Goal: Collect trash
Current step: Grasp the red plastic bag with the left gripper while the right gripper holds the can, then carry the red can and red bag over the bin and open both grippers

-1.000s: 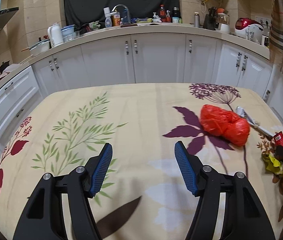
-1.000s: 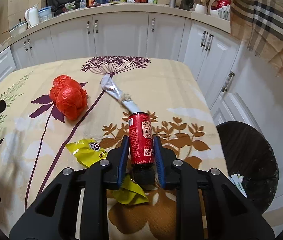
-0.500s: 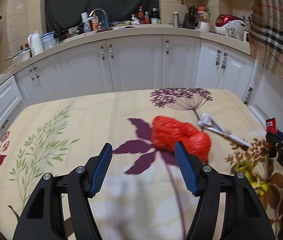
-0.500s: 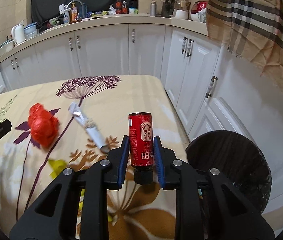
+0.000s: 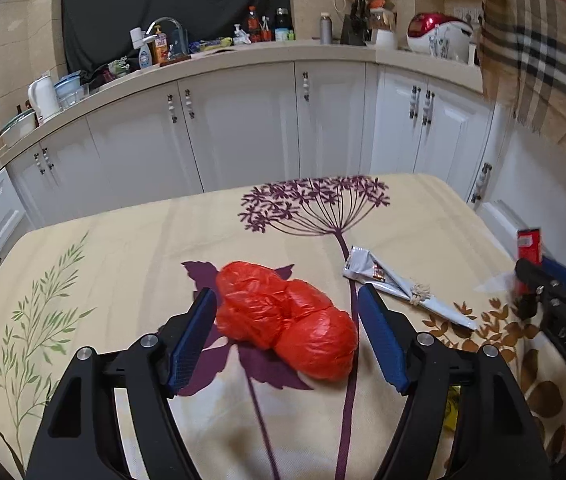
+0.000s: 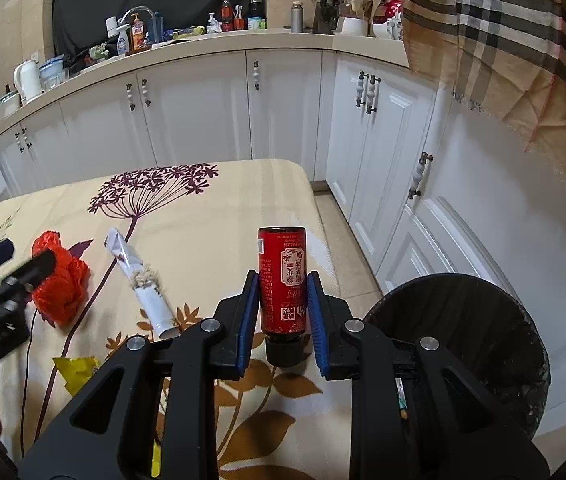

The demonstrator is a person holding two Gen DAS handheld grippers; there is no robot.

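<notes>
Left tool (image 5: pixel 287 336) has its blue pads spread wide on either side of a crumpled red plastic bag (image 5: pixel 287 320); its jaws have just been opening further, and the bag lies between them without either pad pressing on it. That bag rests on the counter (image 5: pixel 123 264), which wears a cream cloth printed with green sprigs, purple leaves and a large purple flower head. Just right of the bag a torn silver wrapper (image 5: pixel 399 284) lies slantwise on the cloth, apart from the bag, with a frayed bit of string or fibre around its middle. A scrap of yellow wrapper (image 6: pixel 77 372) lies nearer the front edge of the counter, on the brown leaf print.

Further right, the right tool (image 6: pixel 283 312) is clenched on a red bottle (image 6: pixel 282 276), gripping it low on the body with the black cap toward the camera and the base pointing away. From the right wrist view the bottle is lifted clear of the cloth, near the counter's right edge. Beyond that edge, on the floor beside the white cabinets (image 6: pixel 371 152), stands a round black trash bin (image 6: pixel 483 332) with its mouth open. A plaid cloth (image 6: pixel 503 32) hangs at the upper right.
</notes>
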